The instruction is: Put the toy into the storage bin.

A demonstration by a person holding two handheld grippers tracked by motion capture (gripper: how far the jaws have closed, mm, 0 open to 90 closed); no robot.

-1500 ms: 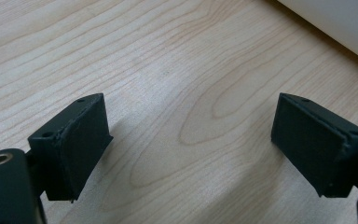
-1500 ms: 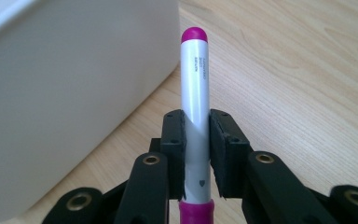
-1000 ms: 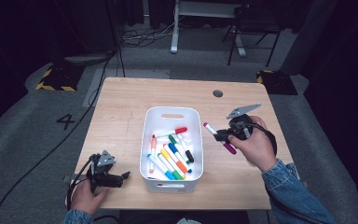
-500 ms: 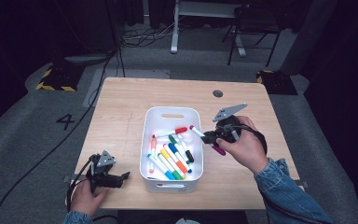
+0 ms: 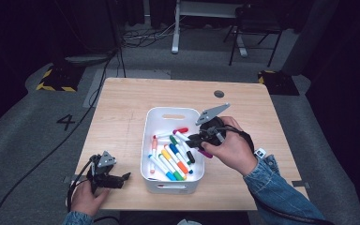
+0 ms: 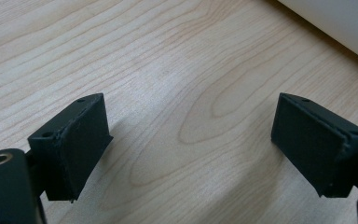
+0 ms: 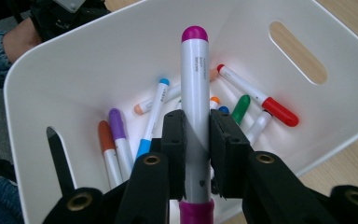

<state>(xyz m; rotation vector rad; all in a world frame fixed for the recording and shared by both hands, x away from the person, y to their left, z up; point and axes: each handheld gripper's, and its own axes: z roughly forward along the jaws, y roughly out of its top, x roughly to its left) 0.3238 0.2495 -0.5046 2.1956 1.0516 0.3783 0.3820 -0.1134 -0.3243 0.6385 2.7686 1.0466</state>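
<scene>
Pale wood table stands on grey carpet in a dark room. At its near left edge the left gripper rests low in a hand, jaws wide apart over bare wood with nothing between them. Beside it, mid-table, sits a white bin of markers, red, green, blue and orange among them. Over the bin's right rim the right gripper is clamped on a purple marker, which sticks out past the jaws above the bin's inside. Beyond, chair legs stand on the carpet.
</scene>
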